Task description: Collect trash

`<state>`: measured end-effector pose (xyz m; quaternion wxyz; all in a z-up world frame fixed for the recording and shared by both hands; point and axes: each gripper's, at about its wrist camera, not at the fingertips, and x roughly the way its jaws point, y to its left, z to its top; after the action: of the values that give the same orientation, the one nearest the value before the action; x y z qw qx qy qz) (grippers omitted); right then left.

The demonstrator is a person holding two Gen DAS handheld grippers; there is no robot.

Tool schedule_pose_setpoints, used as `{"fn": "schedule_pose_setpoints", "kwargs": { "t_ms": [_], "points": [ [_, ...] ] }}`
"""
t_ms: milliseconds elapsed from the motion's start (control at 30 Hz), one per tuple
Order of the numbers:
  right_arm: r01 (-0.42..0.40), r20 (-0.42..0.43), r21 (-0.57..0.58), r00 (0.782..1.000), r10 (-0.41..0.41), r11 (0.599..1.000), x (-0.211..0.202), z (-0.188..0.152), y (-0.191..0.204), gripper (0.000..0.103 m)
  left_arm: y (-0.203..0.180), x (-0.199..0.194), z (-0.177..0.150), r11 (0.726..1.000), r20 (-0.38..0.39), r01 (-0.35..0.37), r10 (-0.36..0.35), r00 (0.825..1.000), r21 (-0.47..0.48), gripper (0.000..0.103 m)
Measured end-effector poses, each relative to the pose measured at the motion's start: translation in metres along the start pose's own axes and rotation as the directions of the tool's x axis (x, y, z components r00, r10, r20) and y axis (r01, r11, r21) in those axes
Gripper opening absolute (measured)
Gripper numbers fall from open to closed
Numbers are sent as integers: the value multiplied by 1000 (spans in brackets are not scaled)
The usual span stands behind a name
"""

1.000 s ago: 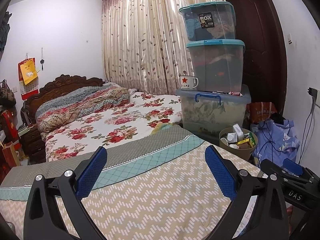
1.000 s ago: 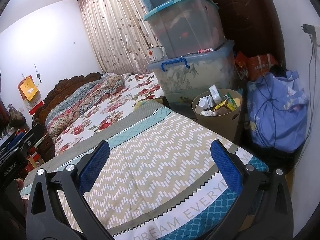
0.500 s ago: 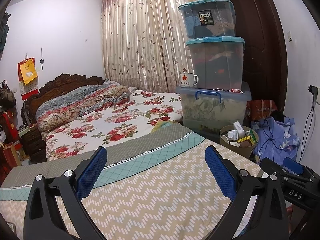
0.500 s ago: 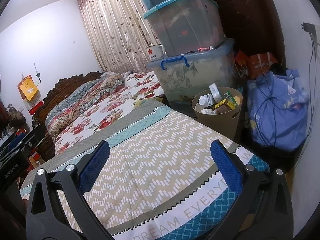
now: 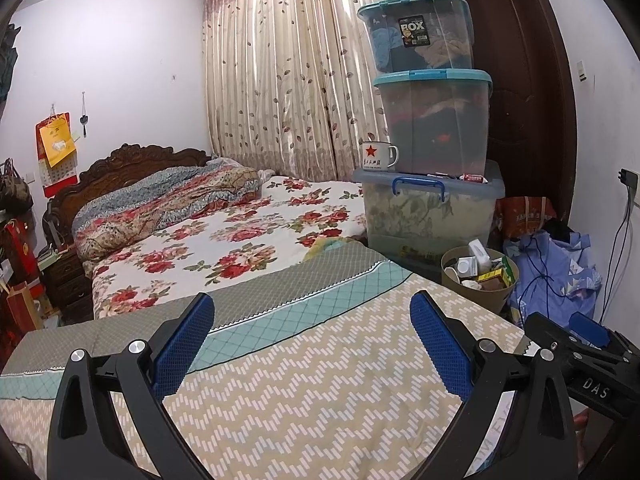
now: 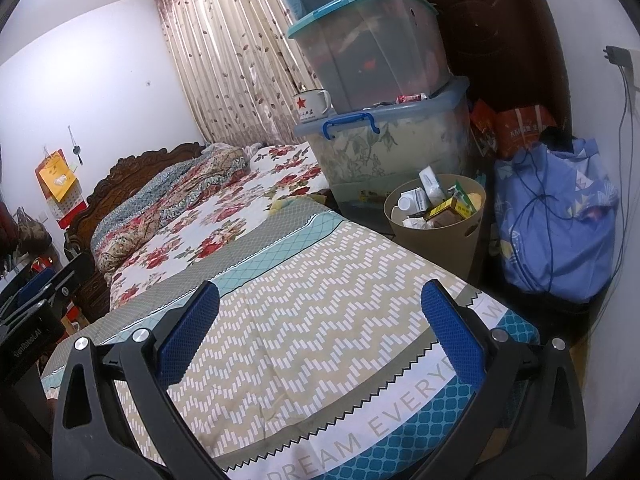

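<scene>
A tan waste bin point(image 5: 480, 280) point(image 6: 438, 224) stands on the floor at the bed's far right corner, filled with small boxes and wrappers. My left gripper point(image 5: 312, 340) hangs open over the zigzag-patterned blanket point(image 5: 304, 392), nothing between its blue pads. My right gripper point(image 6: 320, 332) is likewise open and empty above the same blanket point(image 6: 312, 320), nearer the bin. The right gripper also shows at the right edge of the left wrist view, and the left one at the left edge of the right wrist view. No loose trash shows on the bed.
Three stacked clear storage boxes point(image 5: 432, 120) point(image 6: 372, 60) rise behind the bin, an enamel mug point(image 5: 378, 156) on the lowest lid. A blue bag point(image 6: 556, 220) with cables sits right of the bin. A floral bed point(image 5: 224, 240) and curtains point(image 5: 288, 72) lie beyond.
Both views have tilted slightly upward, so the room sits a little lower in frame. Both grippers stay open and empty.
</scene>
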<state>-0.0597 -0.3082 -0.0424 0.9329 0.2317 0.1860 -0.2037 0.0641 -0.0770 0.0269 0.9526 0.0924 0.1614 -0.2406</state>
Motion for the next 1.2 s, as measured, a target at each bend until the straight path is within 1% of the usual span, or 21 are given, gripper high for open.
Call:
{"fn": "schedule_pose_setpoints", "kwargs": {
  "t_ms": [667,833,933,1100,1200],
  "points": [
    [-7,-3,-15,1000,7,1000,-1,2,4,100,4,4,5,1000,-31,27,-27,999,-8,94],
    [-6,-3,-14,1000,6,1000,-1,3,5,100,6,9,5,999,-75,32,-33,997,-6,94],
    [-7,-5,-14,1000,7,1000,-1,3,5,100,6,14,5,1000,-103,14,-14,995,1,94],
    [-8,-4,-15,1000,7,1000,-1,3,5,100,7,9,5,1000,-83,-5,6,997,9,94],
    [-8,-7,-15,1000,8,1000,-1,4,5,100,6,7,5,1000,-82,29,-28,996,6,94]
  ]
}}
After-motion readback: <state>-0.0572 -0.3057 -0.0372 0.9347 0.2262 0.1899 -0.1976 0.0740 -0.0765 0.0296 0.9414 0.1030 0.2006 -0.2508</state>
